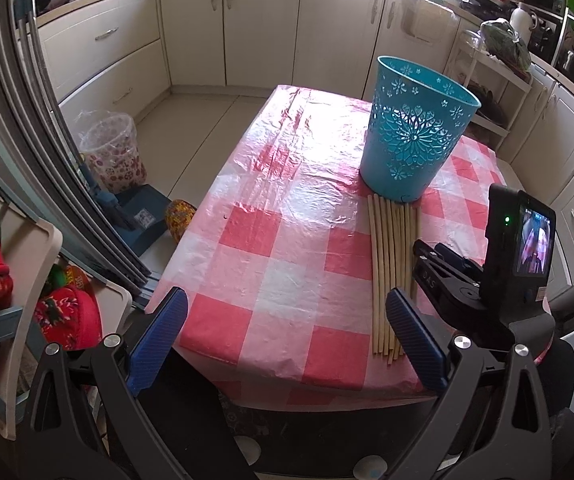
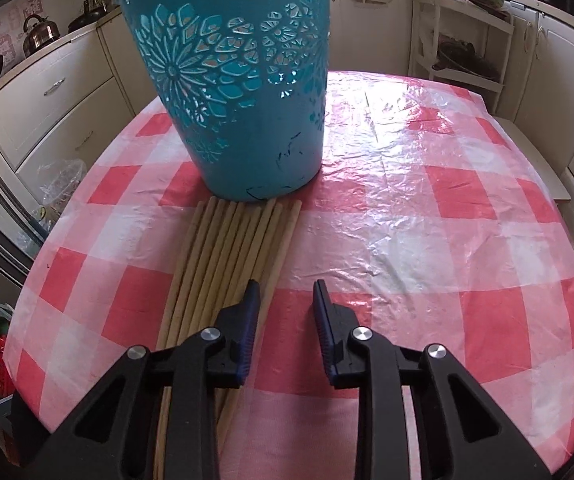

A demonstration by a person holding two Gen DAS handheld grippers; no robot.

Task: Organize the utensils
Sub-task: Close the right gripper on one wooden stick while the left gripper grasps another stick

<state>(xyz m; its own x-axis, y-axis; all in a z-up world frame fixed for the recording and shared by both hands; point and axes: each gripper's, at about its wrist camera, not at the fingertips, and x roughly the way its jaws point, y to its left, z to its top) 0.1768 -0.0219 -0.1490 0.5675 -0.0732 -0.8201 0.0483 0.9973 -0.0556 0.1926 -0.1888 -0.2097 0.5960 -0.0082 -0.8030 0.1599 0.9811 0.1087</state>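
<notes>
Grippers tilt down over chopsticks [image 2: 223,264]: left gripper [image 1: 287,344] spread wide, right gripper [image 2: 285,300] narrowly parted, empty.

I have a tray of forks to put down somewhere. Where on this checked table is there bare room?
Two free patches on the table: the wide stretch left of the chopsticks and teal basket, and in the right wrist view the half right of them. It is crowded where the chopsticks lie against the basket's foot, with the right gripper at the row's right edge.
</notes>
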